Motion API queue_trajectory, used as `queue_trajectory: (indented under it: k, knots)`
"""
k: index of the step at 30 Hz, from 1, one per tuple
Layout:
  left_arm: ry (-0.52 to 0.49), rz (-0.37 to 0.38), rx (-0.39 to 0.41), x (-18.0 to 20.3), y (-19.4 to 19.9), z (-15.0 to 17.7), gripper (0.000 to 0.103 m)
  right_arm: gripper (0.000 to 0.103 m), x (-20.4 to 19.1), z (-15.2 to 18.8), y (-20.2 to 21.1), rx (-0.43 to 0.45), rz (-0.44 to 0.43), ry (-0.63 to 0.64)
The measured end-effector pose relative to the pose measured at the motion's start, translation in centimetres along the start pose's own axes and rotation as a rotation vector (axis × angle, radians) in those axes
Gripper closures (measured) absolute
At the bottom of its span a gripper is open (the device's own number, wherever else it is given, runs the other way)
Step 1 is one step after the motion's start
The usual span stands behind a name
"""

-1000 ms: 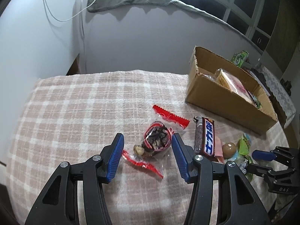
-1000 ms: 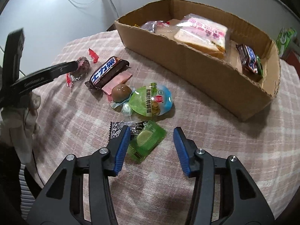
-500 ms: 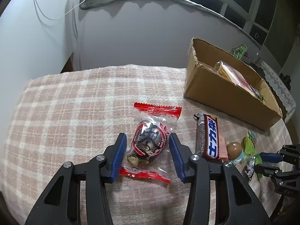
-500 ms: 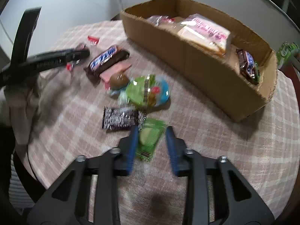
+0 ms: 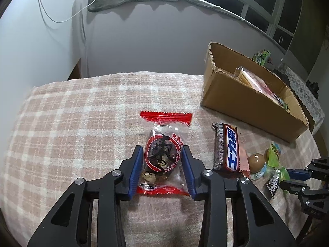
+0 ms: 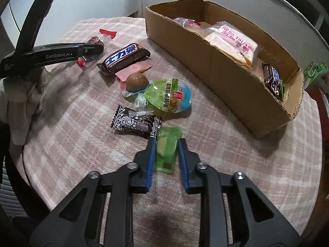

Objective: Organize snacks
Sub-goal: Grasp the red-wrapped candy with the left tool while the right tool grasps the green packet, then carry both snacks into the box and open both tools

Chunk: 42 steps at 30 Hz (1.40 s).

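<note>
Lying on the plaid-covered surface (image 5: 67, 123), the clear red-edged snack packet (image 5: 163, 154) sits between the blue pads of the left gripper (image 5: 162, 160), which has narrowed onto its sides so that both pads touch the wrapper; the packet's red sealed ends stick out ahead of and behind the pads. The small green candy packet (image 6: 166, 150) is held the same way by the right gripper (image 6: 165, 150), whose pads press on both of its long edges, and the packet looks slightly blurred. Whether either packet is off the cloth cannot be told.

Just beside the green packet, touching its far left corner, lies a black patterned sachet (image 6: 135, 122). Beyond that sits a round green-and-blue lidded cup (image 6: 169, 96), with a brown egg-shaped sweet (image 6: 136, 81) in clear wrap against its left side. A pink flat wrapper (image 6: 133, 70) lies partly under the dark chocolate bar (image 6: 124, 58), which lies just to the right of the red-edged packet in the left wrist view.

The open cardboard box (image 6: 216, 78) stands on the far right part of the surface, well apart from both held packets. Inside it are a pale packaged cake with pink lettering (image 6: 232, 41), another clear-wrapped item (image 6: 186, 23) at the far end, and a second chocolate bar (image 6: 272, 78) at the near end. A green box (image 6: 313, 72) stands off beyond the cardboard box's corner.
</note>
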<state>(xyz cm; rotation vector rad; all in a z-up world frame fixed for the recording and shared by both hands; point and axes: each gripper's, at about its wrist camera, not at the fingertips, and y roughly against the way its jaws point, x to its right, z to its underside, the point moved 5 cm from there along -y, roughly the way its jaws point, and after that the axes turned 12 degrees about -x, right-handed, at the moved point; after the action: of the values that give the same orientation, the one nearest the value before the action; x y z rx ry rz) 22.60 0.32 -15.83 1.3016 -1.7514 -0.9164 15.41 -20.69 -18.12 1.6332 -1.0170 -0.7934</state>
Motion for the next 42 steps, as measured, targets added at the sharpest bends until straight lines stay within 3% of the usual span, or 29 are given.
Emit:
queue_trajectory:
  k: [12,23,35,42]
  knots:
    - [0.034,0.021,0.032,-0.2,1.6,0.6,0.071,0.083,1.3,1.7,2.3,0.046,-0.023,-0.047]
    - [0.017,0.055,0.11,1.6,5.2,-0.9,0.071,0.083,3.3,1.6,7.3,0.168,-0.019,-0.08]
    - [-0.052,0.109,0.161,6.2,6.7,-4.3,0.071,0.083,7.9,-1.6,10.8,0.262,0.016,-0.156]
    - [-0.094,0.112,0.151,9.0,5.4,-6.5,0.071,0.083,11.4,-4.3,10.2,0.263,0.026,-0.19]
